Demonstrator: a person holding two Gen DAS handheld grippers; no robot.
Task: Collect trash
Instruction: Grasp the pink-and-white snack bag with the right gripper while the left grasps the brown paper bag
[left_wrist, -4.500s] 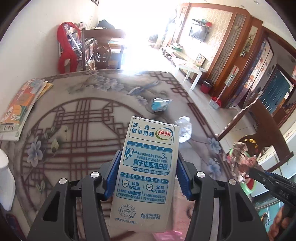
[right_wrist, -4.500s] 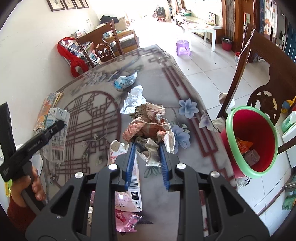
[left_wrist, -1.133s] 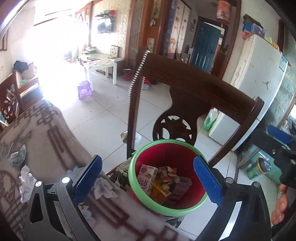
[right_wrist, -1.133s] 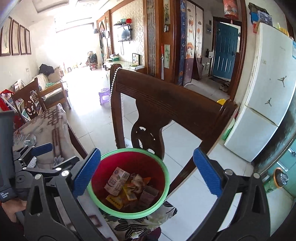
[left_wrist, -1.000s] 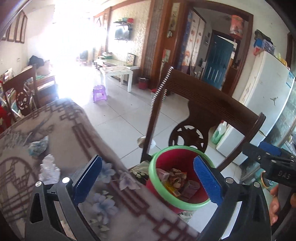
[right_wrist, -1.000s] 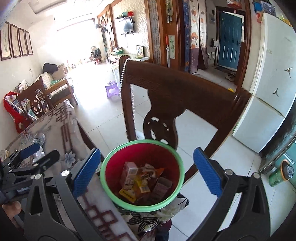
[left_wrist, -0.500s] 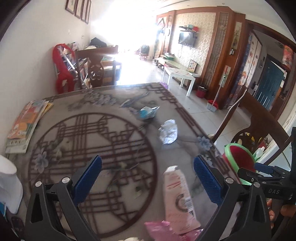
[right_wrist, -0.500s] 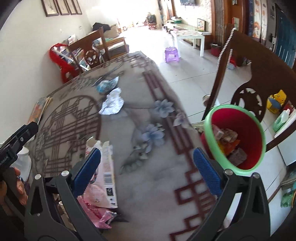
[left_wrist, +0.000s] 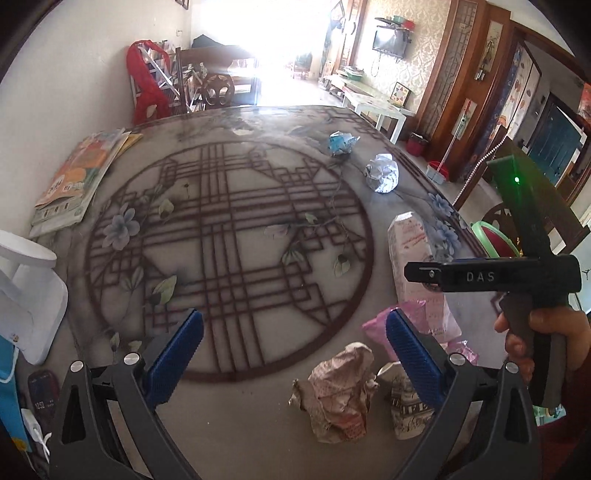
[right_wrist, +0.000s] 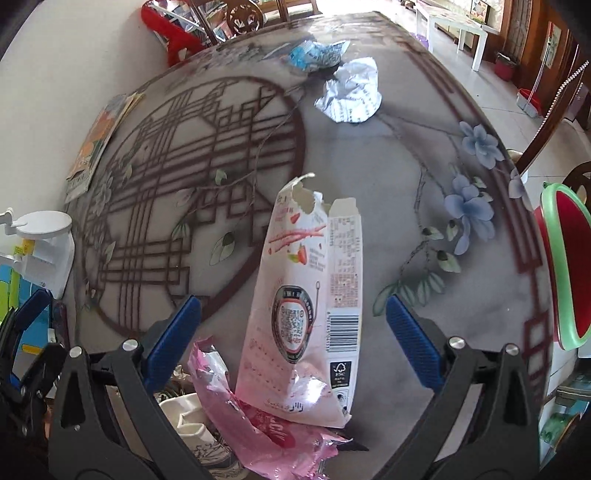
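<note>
Both grippers hover empty over a patterned tabletop (right_wrist: 424, 155), fingers spread wide. Between the right gripper (right_wrist: 293, 326) fingers lies a torn pink-and-white snack box (right_wrist: 314, 295), flattened, overlapping a pink plastic wrapper (right_wrist: 258, 432). The box looks light, thin and easily crushed; pinching across its narrow middle seems safest. Under the left gripper (left_wrist: 293, 347) sits a crumpled paper ball (left_wrist: 340, 391), soft and springy. A red bin (right_wrist: 569, 266) with a green rim waits at the table's right edge.

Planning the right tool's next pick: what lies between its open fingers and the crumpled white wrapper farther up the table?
In the right wrist view, the torn pink-and-white box lies between the right tool and the white wrapper; beyond it, bare tabletop.
</note>
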